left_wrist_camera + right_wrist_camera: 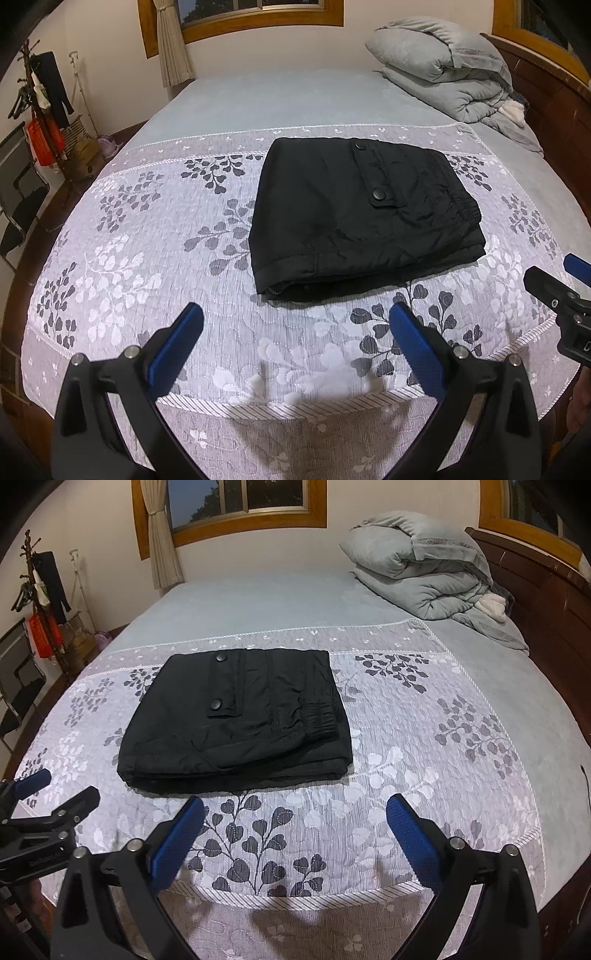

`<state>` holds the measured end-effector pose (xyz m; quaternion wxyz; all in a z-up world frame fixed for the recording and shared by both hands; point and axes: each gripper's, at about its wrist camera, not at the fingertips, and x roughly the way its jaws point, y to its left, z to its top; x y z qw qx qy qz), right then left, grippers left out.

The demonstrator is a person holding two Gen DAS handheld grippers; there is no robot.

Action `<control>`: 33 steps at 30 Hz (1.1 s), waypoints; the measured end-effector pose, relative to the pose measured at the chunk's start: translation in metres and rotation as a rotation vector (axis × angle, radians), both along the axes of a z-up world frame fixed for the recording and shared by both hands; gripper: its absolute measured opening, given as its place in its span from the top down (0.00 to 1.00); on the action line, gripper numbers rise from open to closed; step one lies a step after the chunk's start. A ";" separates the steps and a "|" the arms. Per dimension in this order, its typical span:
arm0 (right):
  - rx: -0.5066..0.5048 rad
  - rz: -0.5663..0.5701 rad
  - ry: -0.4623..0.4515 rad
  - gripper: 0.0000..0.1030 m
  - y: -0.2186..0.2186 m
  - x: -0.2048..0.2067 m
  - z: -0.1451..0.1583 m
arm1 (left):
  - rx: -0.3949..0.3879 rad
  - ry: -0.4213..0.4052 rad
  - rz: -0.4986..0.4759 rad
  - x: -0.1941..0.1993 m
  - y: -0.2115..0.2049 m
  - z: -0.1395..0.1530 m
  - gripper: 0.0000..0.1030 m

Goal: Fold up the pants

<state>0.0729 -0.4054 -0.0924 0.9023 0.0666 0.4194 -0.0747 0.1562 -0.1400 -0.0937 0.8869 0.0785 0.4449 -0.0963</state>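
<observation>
Left wrist view: pants (364, 214) lie folded into a compact rectangle on the patterned bedspread (147, 258). Left gripper (295, 325) and right gripper (295, 812) are both spread, empty, near the pants. Judgement: folding appears complete; withdraw without snagging the edges.

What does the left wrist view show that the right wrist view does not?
Only the left wrist view shows the right gripper from the side, at its right edge. Only the right wrist view shows the left gripper, at its left edge. Both show the folded black pants lying untouched on the patterned bedspread, and each camera's own gripper open and empty.
</observation>
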 end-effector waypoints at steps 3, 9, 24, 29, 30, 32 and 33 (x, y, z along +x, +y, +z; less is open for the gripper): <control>0.002 0.004 0.001 0.04 0.000 0.000 -0.001 | -0.001 0.002 -0.002 0.000 0.000 0.000 0.03; -0.002 0.008 0.000 0.04 0.001 0.001 -0.002 | -0.002 0.001 -0.003 0.000 -0.001 0.000 0.03; 0.002 0.010 0.006 0.04 0.001 0.002 -0.003 | -0.003 0.002 -0.008 0.002 -0.002 0.001 0.03; 0.002 0.011 0.007 0.04 0.001 0.003 -0.003 | -0.003 0.003 -0.008 0.003 -0.001 0.001 0.03; 0.002 0.010 0.009 0.04 0.001 0.003 -0.003 | -0.003 0.003 -0.008 0.004 -0.001 0.000 0.03; 0.003 0.012 0.009 0.04 0.001 0.003 -0.004 | -0.003 0.004 -0.009 0.004 -0.001 0.000 0.03; 0.002 0.012 0.009 0.04 0.001 0.003 -0.004 | -0.004 0.005 -0.008 0.004 -0.001 0.000 0.03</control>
